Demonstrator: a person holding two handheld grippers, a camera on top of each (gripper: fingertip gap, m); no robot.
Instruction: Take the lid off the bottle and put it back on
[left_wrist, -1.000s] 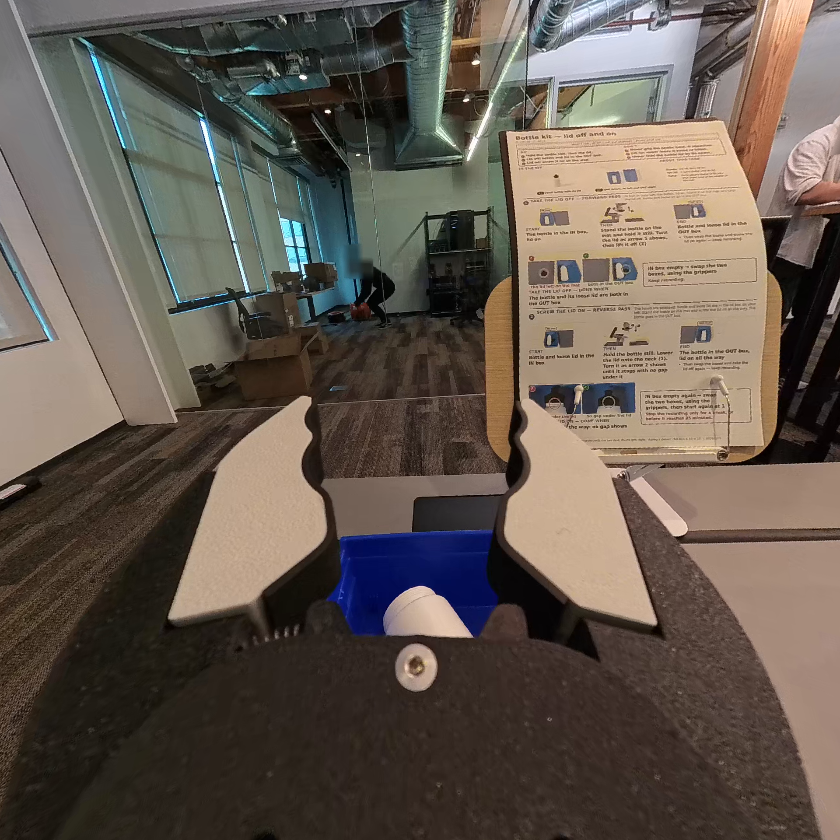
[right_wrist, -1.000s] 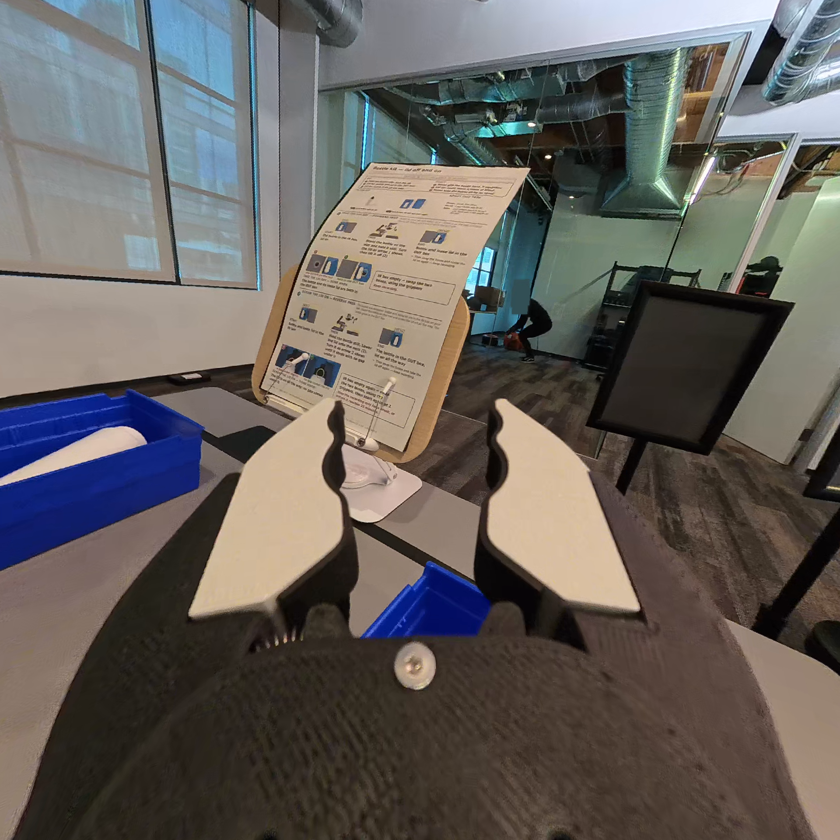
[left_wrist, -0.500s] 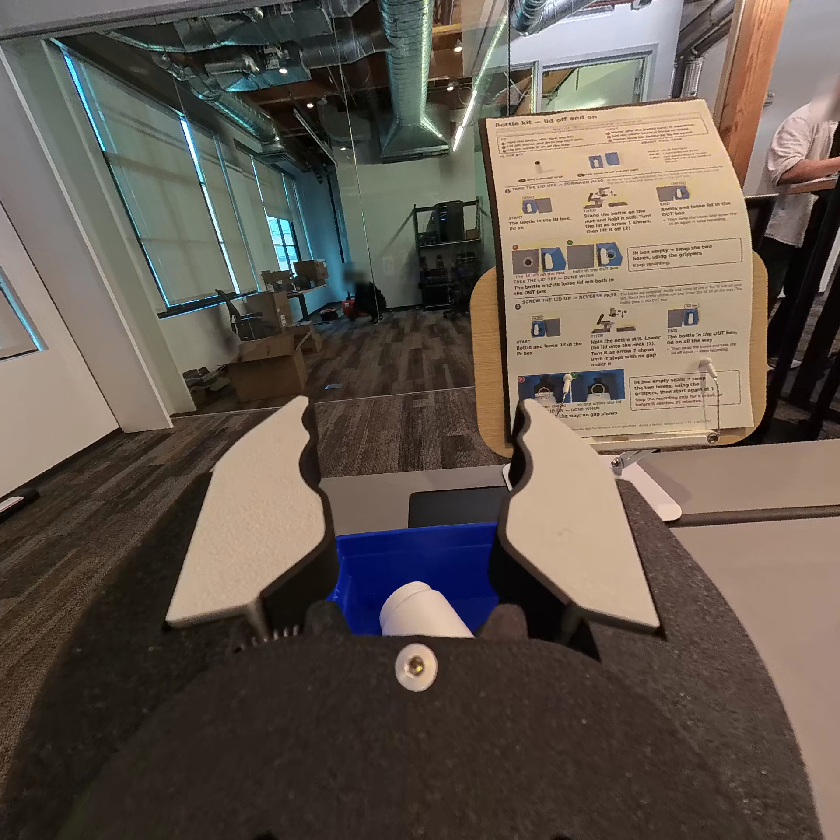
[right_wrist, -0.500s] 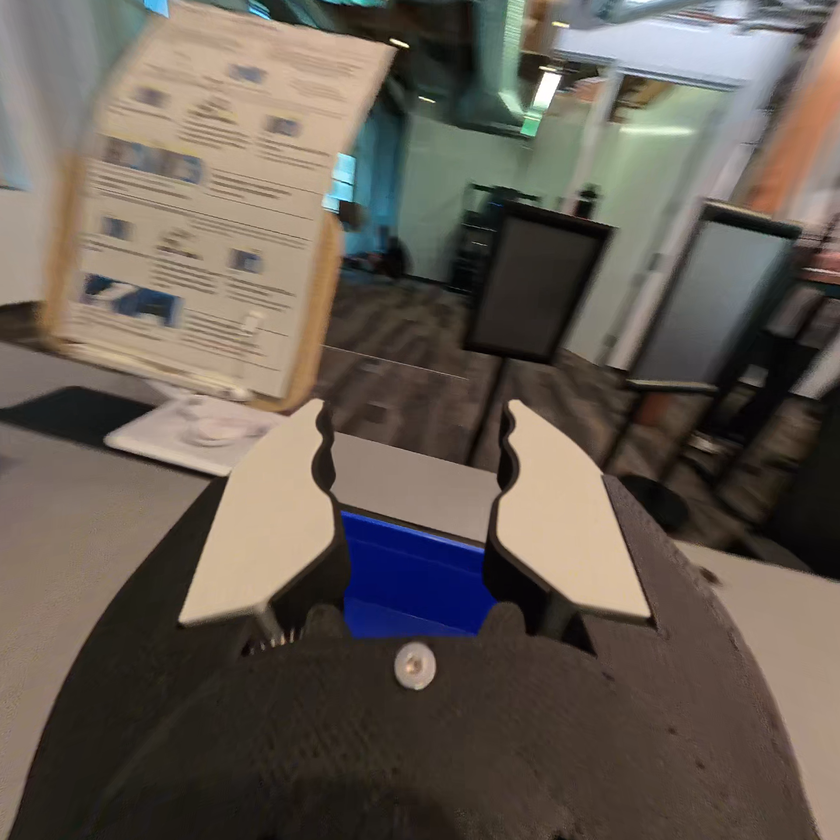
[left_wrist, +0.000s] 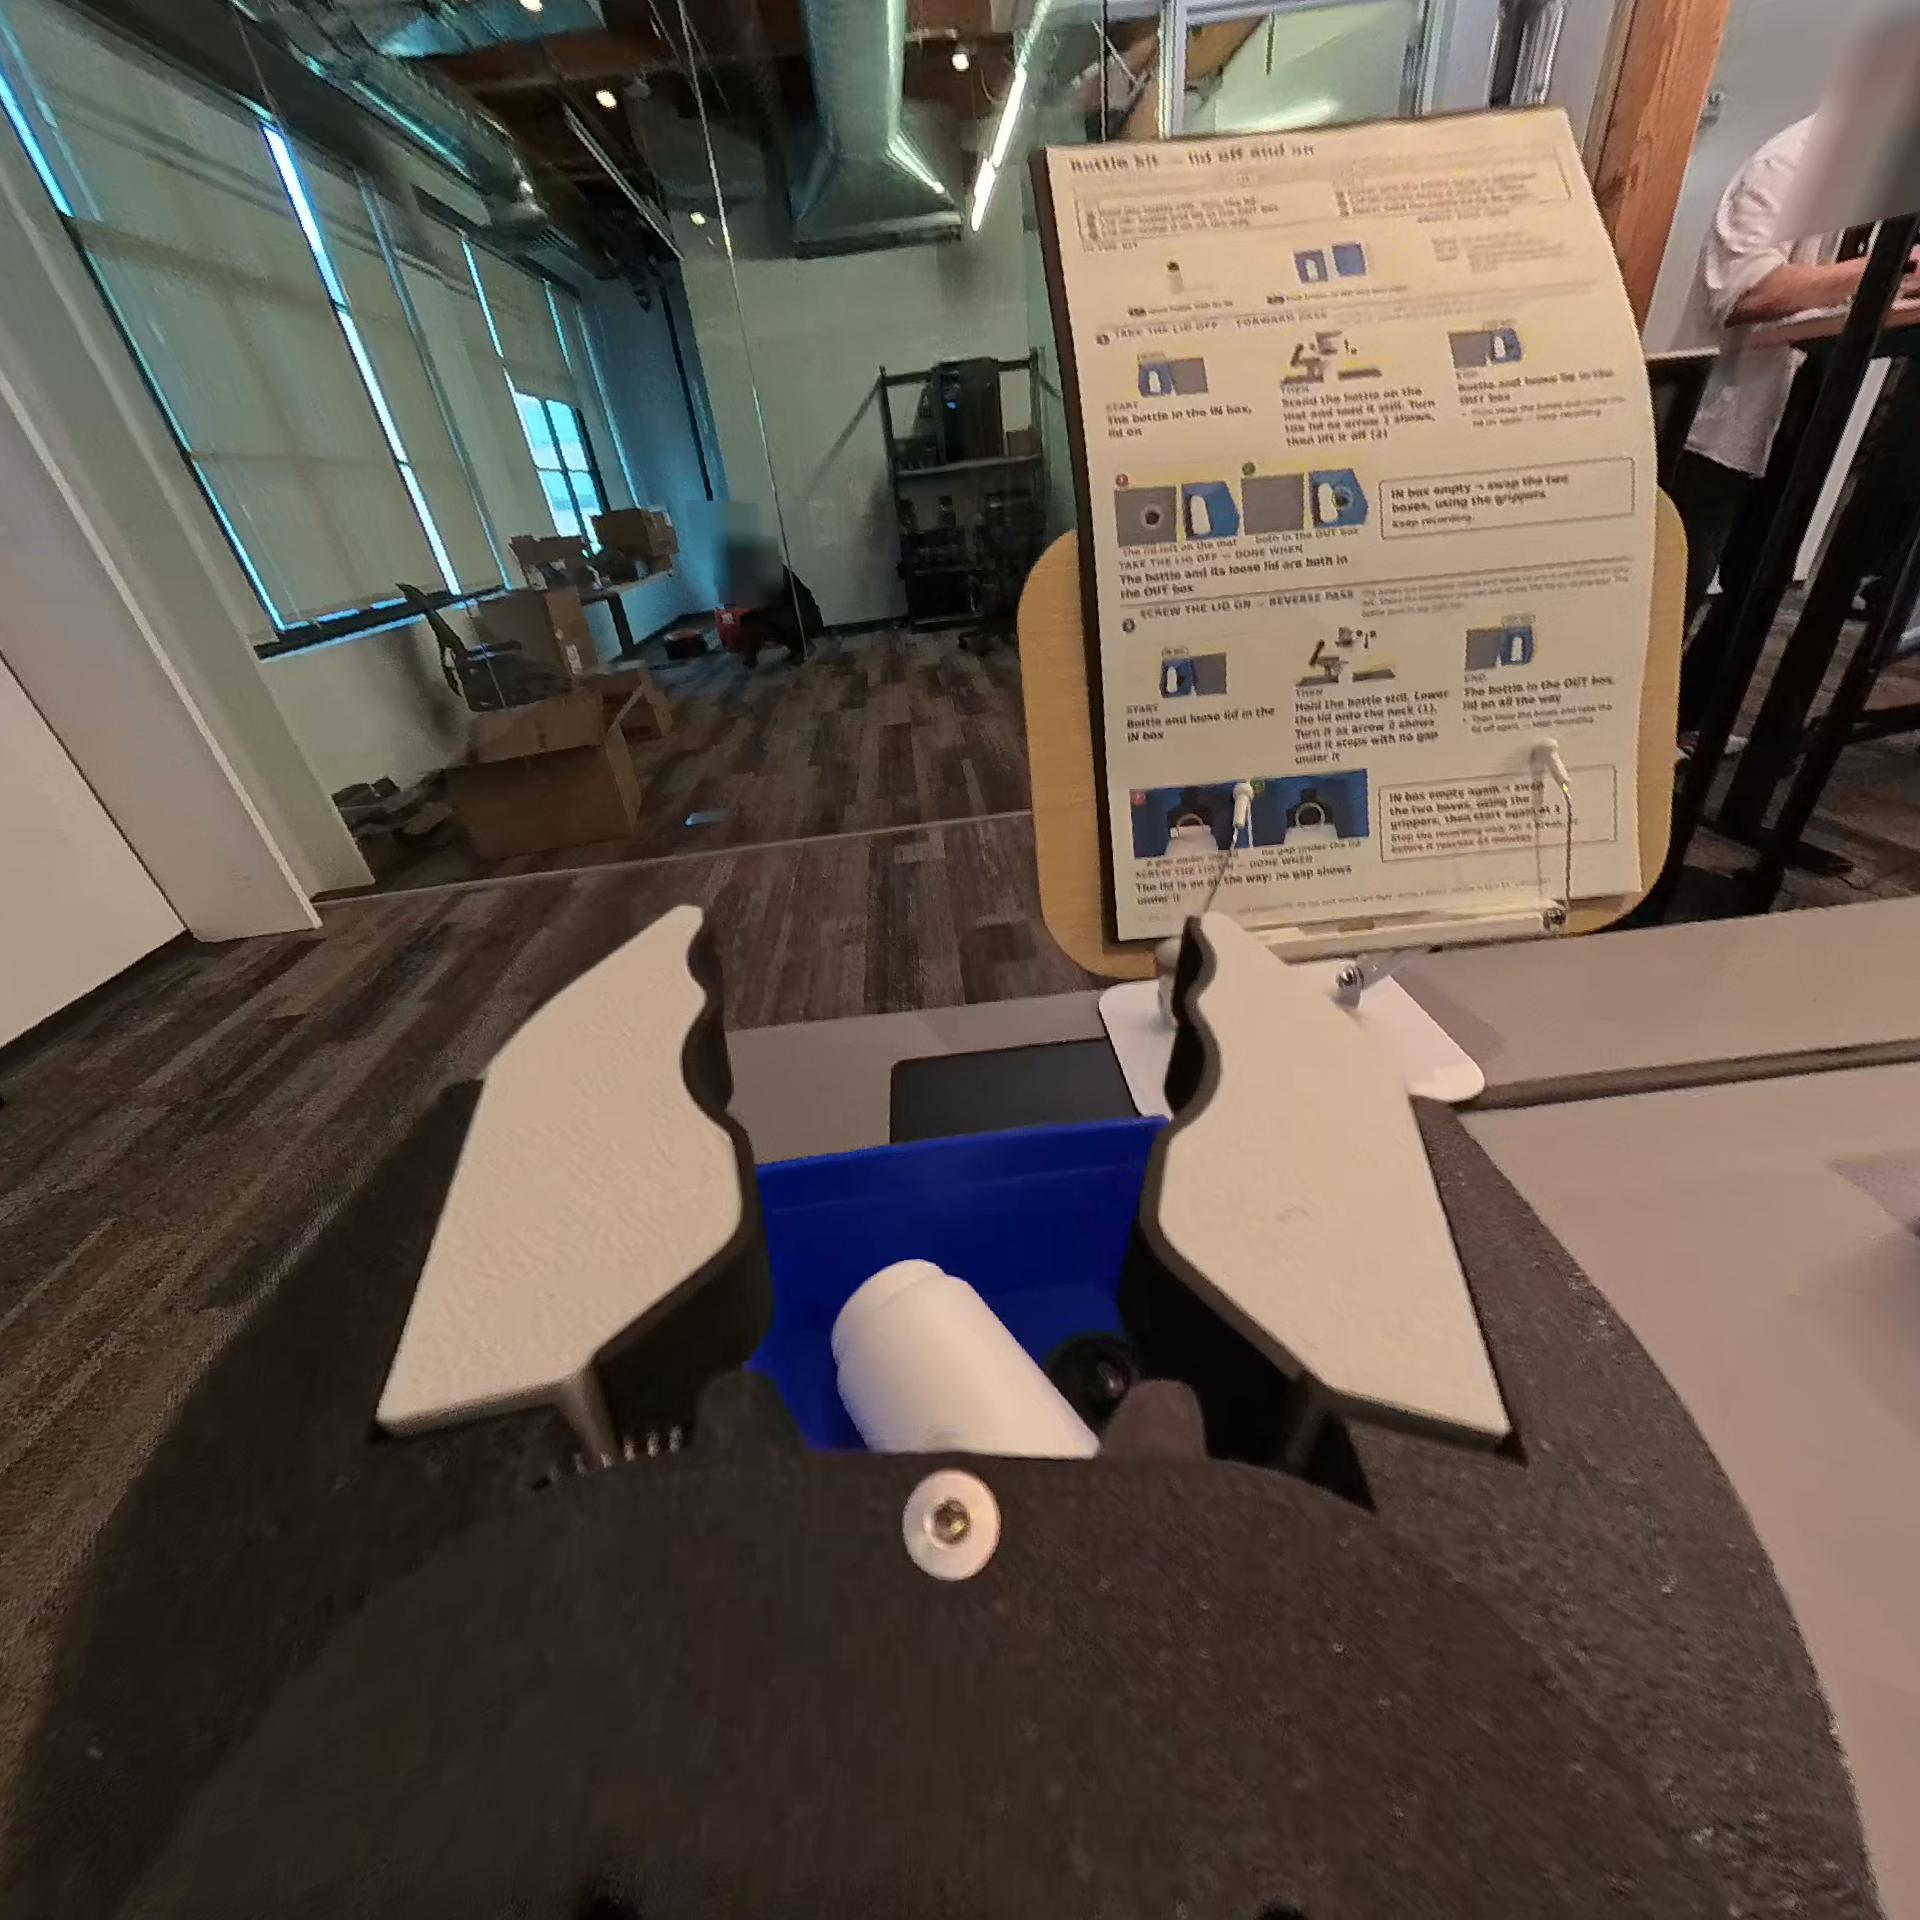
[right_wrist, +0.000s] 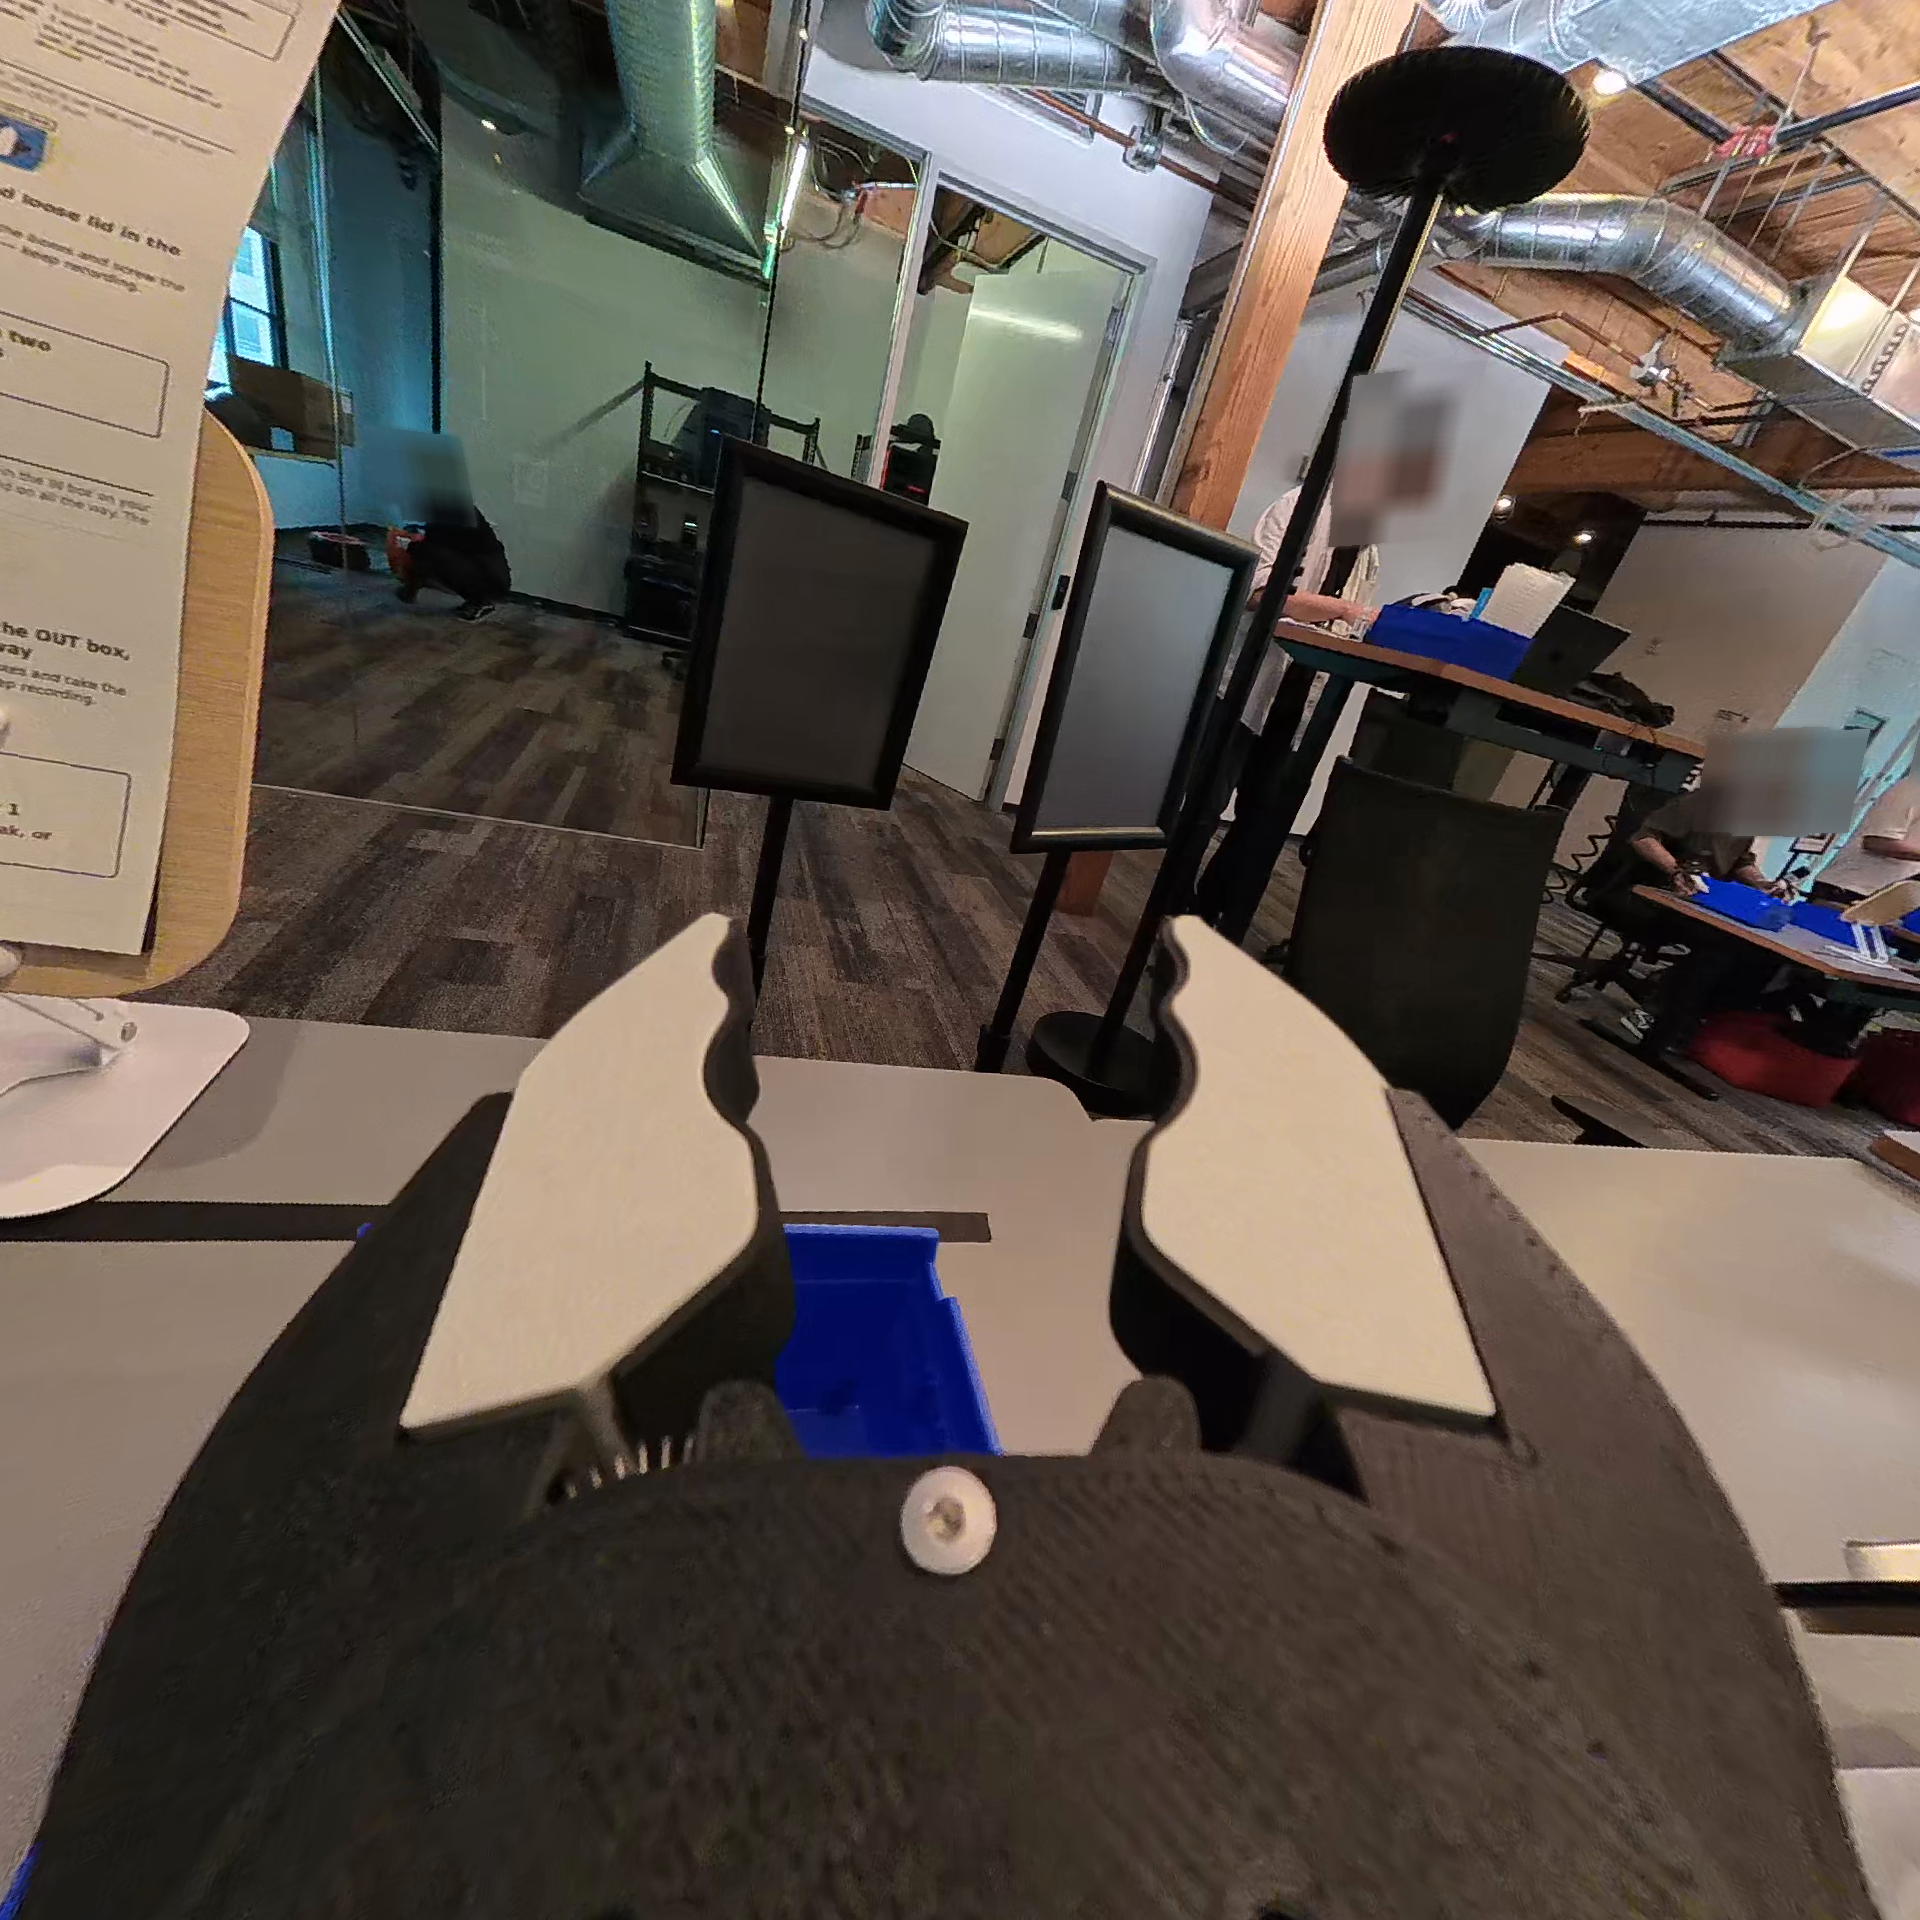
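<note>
Your left gripper (left_wrist: 940, 1049) hangs with jaws spread, holding nothing; the white bottle (left_wrist: 951, 1361) lies on its side in the blue bin (left_wrist: 956, 1184) just below. It looks light, rigid, smooth plastic, likely slippery, so grip mid-body. Right gripper (right_wrist: 951, 1049) likewise spread and unloaded.

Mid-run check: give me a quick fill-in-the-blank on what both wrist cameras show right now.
1. The white bottle lies on its ____ in the blue bin.
2. The left gripper has its jaws ____.
3. The right gripper hovers over a second bin whose colour is ____.
4. Behind the table, two black-framed sign stands rest on the ____.

Missing words: side; open; blue; floor
</note>
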